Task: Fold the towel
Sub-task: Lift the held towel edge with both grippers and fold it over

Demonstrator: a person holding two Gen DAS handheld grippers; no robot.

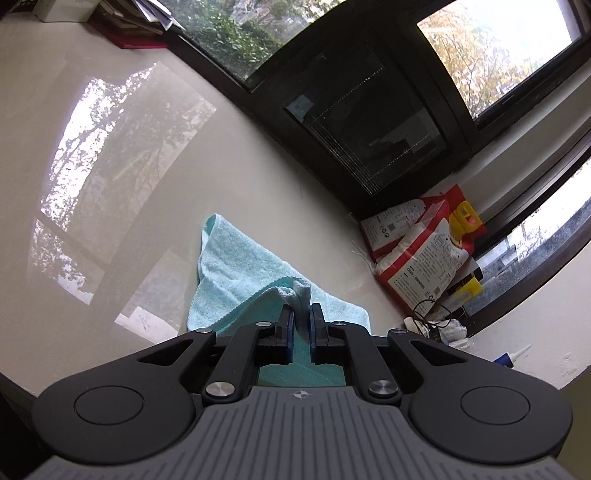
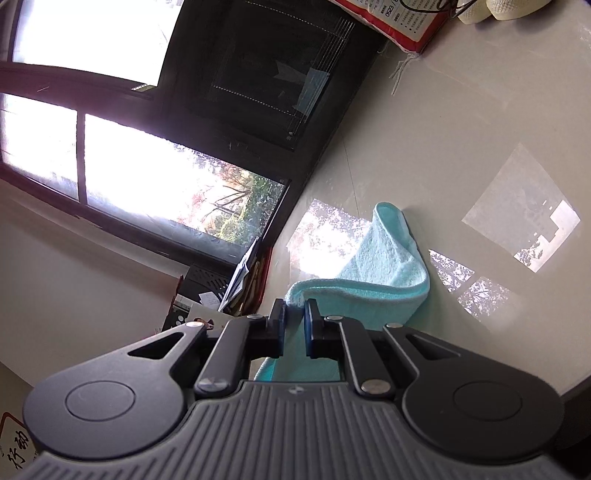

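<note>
The towel [image 1: 243, 266] is pale turquoise terry cloth with a hemmed edge. Its near corners are lifted and bunched. The far part drapes in a soft fold down onto the glossy cream surface [image 1: 147, 155].

Right gripper [image 2: 295, 308] pinching a corner of the light blue towel [image 2: 384, 273] above a glossy pale table [image 2: 443, 129].

The jaws are closed on the towel's edge at the centre; the cloth rises in a loop toward one o'clock and drapes below the jaws. A dark-framed window [image 2: 155, 177] lies at ten o'clock, a red-and-white bag [image 2: 391, 18] at twelve o'clock, and stacked papers [image 2: 240, 277] at nine o'clock.
</note>
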